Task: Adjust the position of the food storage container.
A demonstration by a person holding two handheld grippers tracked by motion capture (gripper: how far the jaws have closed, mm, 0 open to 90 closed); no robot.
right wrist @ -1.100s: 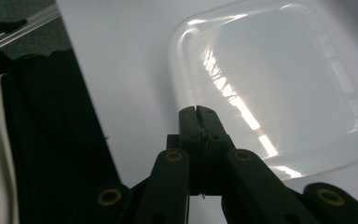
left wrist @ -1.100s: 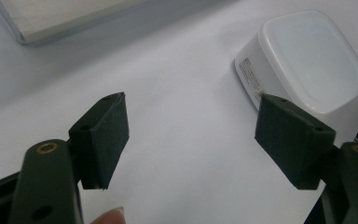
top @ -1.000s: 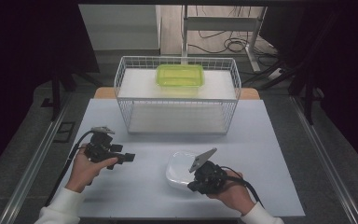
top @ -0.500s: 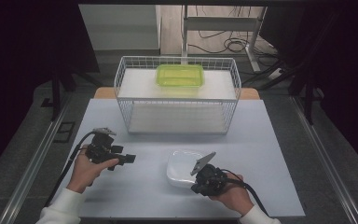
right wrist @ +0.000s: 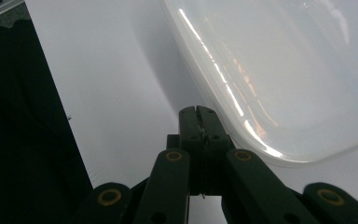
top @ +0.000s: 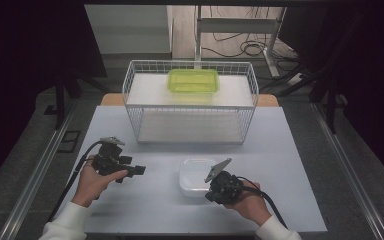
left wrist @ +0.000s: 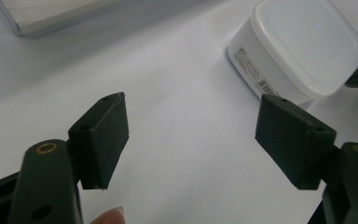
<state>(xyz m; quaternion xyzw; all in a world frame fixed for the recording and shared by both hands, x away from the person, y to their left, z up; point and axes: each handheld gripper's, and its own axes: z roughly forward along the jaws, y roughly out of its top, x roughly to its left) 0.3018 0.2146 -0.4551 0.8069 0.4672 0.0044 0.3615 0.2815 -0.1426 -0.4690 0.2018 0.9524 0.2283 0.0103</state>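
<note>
A white lidded container sits flat on the pale table, near the front middle. My right gripper is at its near right corner, held low. In the right gripper view its jaws are pressed together with nothing between them, tips right beside the container's rim. My left gripper hovers to the left of the container, pointing toward it. In the left gripper view it stands open over bare table, and the container lies farther ahead on the right.
A white wire basket stands at the back of the table with a green lidded box on its upper shelf. The table's near edge runs just behind both hands. Metal floor rails run along both sides of the table.
The right gripper has shifted a little beside the white container. The left hand has kept still.
</note>
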